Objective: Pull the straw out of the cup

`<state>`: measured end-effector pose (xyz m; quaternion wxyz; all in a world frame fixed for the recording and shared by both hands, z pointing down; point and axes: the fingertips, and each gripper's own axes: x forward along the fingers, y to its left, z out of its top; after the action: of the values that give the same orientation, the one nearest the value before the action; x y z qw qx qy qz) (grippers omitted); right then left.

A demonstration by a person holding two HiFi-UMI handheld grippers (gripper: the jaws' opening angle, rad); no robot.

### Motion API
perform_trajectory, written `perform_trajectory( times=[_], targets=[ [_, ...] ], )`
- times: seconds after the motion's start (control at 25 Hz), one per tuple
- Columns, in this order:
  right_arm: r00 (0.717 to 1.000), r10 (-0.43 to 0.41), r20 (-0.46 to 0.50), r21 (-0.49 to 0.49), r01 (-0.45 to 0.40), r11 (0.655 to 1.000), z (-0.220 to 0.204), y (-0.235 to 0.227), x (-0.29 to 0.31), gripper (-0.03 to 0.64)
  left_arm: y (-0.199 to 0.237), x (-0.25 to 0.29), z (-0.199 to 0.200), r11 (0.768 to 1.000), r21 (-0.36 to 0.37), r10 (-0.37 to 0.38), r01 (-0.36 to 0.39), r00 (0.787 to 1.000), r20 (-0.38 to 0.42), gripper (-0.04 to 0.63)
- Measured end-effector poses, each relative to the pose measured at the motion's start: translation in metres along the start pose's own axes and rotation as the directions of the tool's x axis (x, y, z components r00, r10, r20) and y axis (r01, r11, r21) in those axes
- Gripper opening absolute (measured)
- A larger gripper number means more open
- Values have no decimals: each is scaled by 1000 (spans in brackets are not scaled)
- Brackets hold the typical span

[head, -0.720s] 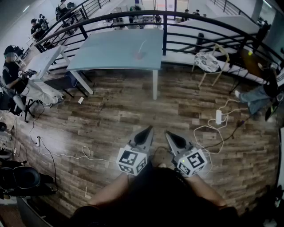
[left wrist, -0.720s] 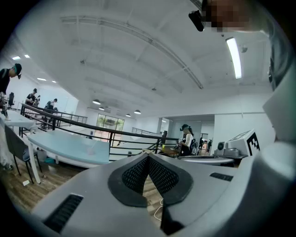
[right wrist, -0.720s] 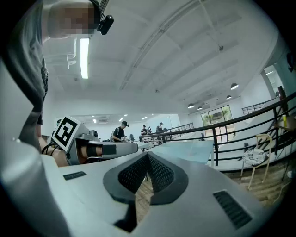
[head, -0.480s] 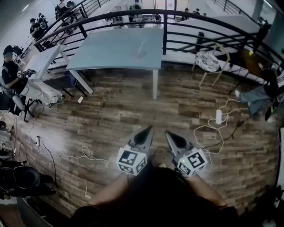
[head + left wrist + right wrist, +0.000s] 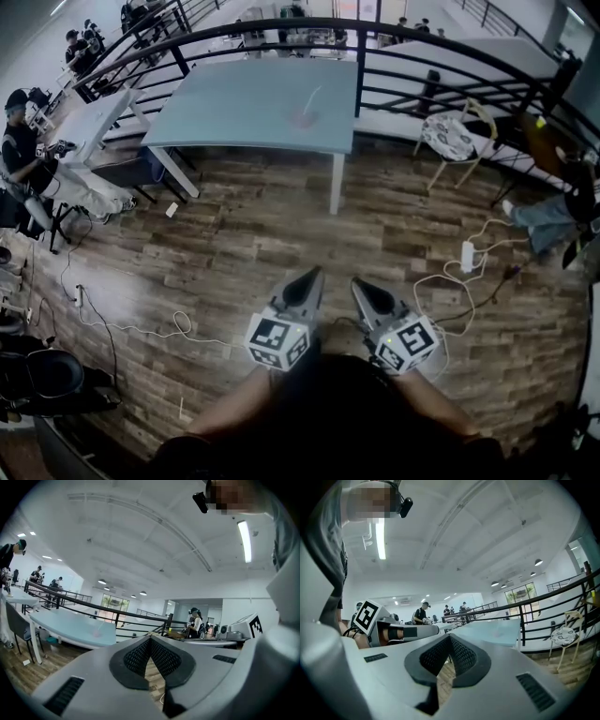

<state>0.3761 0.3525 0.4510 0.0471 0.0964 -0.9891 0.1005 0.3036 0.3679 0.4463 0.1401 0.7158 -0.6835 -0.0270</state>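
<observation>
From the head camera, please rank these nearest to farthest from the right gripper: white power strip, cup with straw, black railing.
1. White power strip, on the floor right of the right gripper.
2. Cup, on the table ahead.
3. Black railing, beyond the table.

The person holds both grippers low and close in front of the body, side by side and near each other. The left gripper (image 5: 312,274) points toward the far side and angles slightly right, its jaws closed tip to tip with nothing between them. The right gripper (image 5: 359,284) points the same way and angles slightly left, its jaws likewise closed on nothing. Both sit roughly level. The left marker cube (image 5: 278,339) and right marker cube (image 5: 405,342) face upward. The left forearm (image 5: 234,405) and right forearm (image 5: 436,410) reach forward from the torso.
</observation>
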Motion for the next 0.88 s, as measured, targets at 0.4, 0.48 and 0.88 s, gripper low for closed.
perform_trajectory(
  times=[0.4, 0.48, 0.88],
  targets=[
    [1000, 13, -5, -2, -13, 1000, 24, -8, 128, 9, 116, 25, 44, 1000, 5, -1, 1, 1000, 21, 14],
    [1000, 18, -9, -5, -18, 1000, 28, -5, 149, 9, 135, 26, 51, 1000, 4, -3, 3, 1000, 21, 14],
    [999, 26, -31, 2, -26, 1000, 27, 7, 226, 9, 208, 21, 60, 1000, -13, -1, 2, 1000, 9, 14]
  ],
)
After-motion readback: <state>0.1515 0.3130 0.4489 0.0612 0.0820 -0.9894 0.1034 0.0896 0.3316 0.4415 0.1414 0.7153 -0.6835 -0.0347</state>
